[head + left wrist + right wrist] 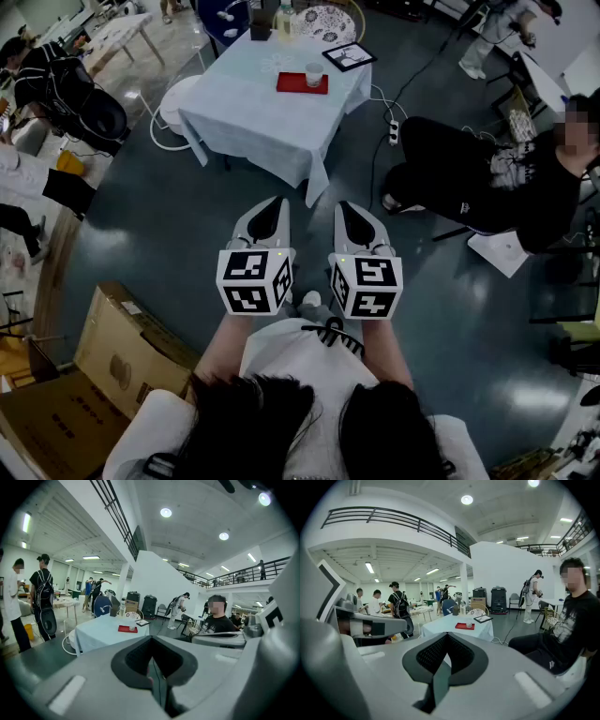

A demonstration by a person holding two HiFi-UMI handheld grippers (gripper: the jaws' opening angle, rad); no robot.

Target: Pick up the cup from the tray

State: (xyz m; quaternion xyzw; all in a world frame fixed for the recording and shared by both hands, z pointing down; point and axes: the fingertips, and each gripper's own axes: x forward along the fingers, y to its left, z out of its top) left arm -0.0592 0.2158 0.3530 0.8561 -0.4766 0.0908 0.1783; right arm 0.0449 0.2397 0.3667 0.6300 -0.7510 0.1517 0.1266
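Far ahead, the cup (314,74) sits on the red tray (289,82), out of reach. Your left gripper (274,202) and right gripper (344,206) are closed, holding nothing; step closer, then spread one's jaws

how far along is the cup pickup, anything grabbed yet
Done: nothing. The small clear cup sits on the flat red tray on the white-clothed table, far ahead of the left gripper and right gripper. In hand: nothing; both are shut and empty. Left: approach, open, grip and lift the cup.
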